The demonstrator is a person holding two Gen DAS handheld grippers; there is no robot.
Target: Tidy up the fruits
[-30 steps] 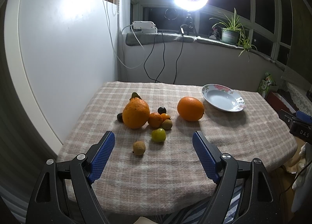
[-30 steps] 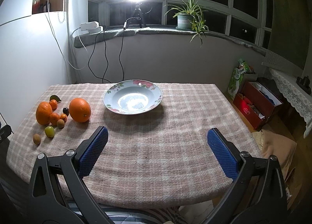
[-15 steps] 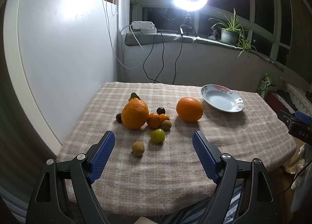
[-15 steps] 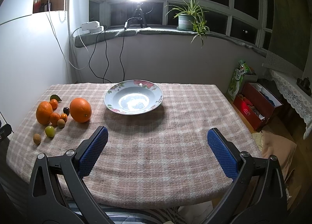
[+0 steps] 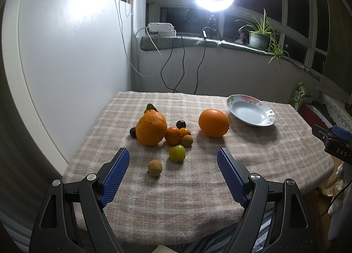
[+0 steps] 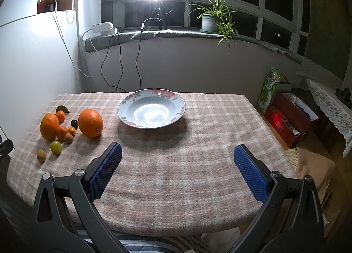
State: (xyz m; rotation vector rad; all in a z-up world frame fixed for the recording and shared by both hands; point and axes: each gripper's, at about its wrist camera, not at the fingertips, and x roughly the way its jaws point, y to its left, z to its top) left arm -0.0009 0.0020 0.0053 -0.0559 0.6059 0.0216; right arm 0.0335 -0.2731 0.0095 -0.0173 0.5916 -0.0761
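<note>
Fruits lay clustered on the left part of the checked tablecloth (image 5: 253,156), none yet in the floral plate (image 6: 179,107) at the far middle. Largest: a knobbly, pear-shaped orange (image 5: 151,128) with a leaf behind, and a smooth round orange (image 5: 213,122) set apart toward the plate. Both judged firm, fairly heavy, waxy-skinned; best gripped across the widest part, pads square on the sides, since a high hold would likely squeeze them out. Between them sat a small mandarin (image 5: 173,135), a tinier orange fruit (image 5: 185,131), two dark glossy fruits (image 5: 181,124), possibly cherries or plums though too dim to tell, and a rough brown fruit (image 5: 187,140). Nearer lay a smooth yellow-green fruit (image 5: 177,153) and another brown rough-shelled one (image 5: 154,167), alone and well clear of the rest. Small ones judged light, prone to roll on the woven cloth, soft enough to bruise; gentle closing across the middle advised.

Left gripper (image 5: 173,165) hovered over the near edge, jaws wide apart, empty, blue textured pads (image 5: 114,178) flanking the nearest brown fruit. Right gripper (image 6: 177,160) likewise spread and empty, aimed at the plate. Plate looked glazed ceramic, shallow, fragile.
</note>
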